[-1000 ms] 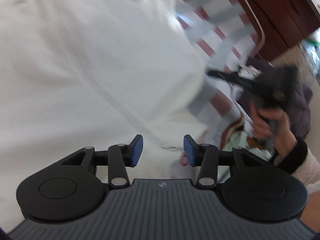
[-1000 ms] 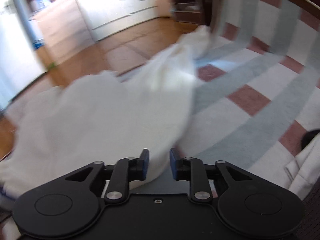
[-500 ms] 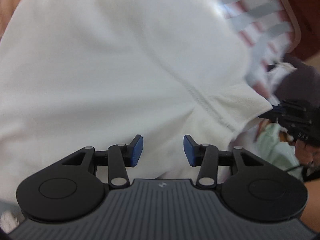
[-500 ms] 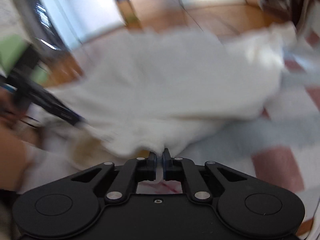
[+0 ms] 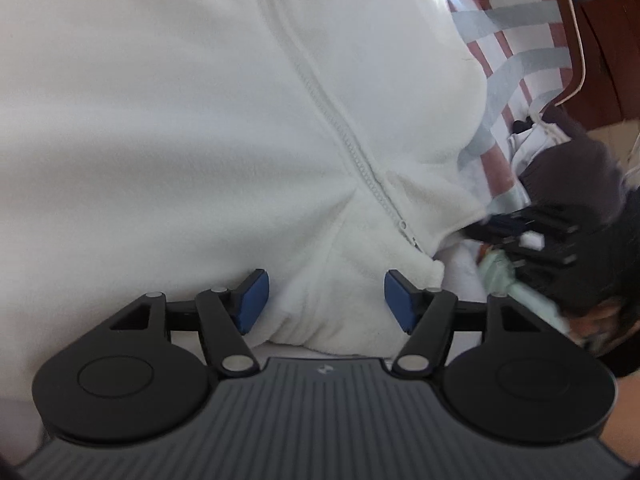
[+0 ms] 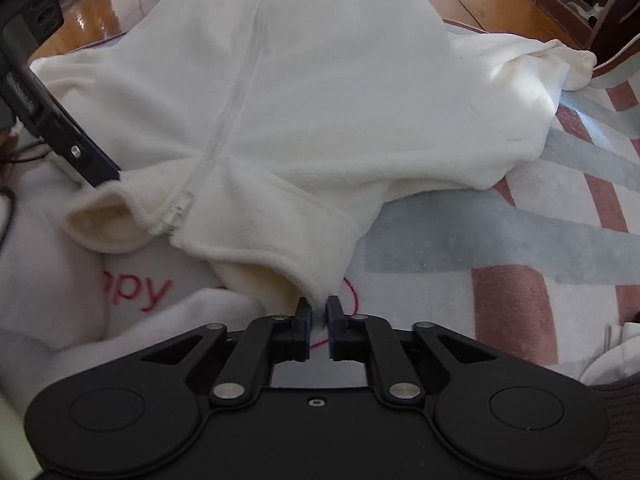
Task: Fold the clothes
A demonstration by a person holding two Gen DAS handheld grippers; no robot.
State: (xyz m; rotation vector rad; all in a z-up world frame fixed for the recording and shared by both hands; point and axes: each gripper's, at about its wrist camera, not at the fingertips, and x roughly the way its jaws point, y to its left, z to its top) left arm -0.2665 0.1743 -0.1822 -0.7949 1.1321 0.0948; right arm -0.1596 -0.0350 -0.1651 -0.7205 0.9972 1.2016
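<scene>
While the white fleece jacket [image 6: 320, 100] lies spread across the striped rug [image 6: 540, 248], zipper side up, both grippers point steeply down at its near hem. Left gripper [image 5: 326, 300]: jaws have just been opening and now stand wide apart, blue pads clear of the fabric, with the hem corner beside the zipper [image 5: 360, 160] lying between them, not pinched. Right gripper [image 6: 319, 326]: jaws nearly together, having just eased slightly apart, with a thin fold of the jacket's hem corner caught between the pads. In the right wrist view the left gripper's fingers reach the jacket's other hem corner. A white garment with red lettering [image 6: 132, 292] lies under the near edge.
</scene>
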